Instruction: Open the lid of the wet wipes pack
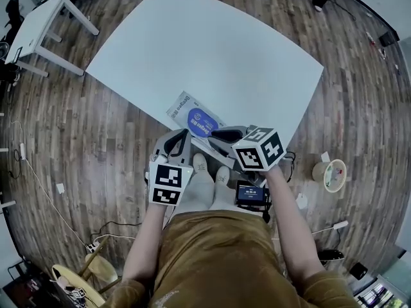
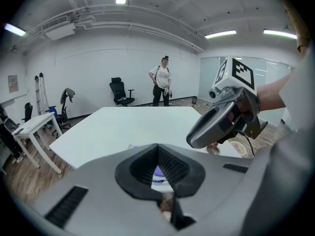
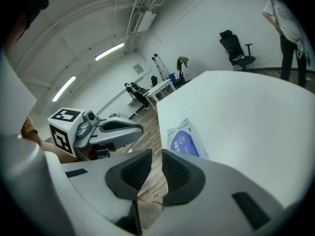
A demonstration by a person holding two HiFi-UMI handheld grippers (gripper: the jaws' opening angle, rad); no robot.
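The wet wipes pack (image 1: 196, 117) lies flat at the near edge of the white table (image 1: 212, 50); it is white with a blue-violet oval label, and its lid looks closed. It also shows in the right gripper view (image 3: 183, 141) and, as a sliver, between the left jaws (image 2: 158, 178). My left gripper (image 1: 182, 138) hovers just short of the pack, its tips touching, nothing held (image 2: 157, 154). My right gripper (image 1: 221, 135) hangs beside it at the table's edge, jaws a narrow slit apart and empty (image 3: 162, 163). Each gripper appears in the other's view: the right gripper (image 2: 216, 127), the left gripper (image 3: 115, 129).
A person (image 2: 161, 82) stands beyond the table's far side, near an office chair (image 2: 120, 92). A smaller white table (image 1: 38, 24) stands at the far left. A round bowl (image 1: 331, 174) and cables lie on the wood floor to the right.
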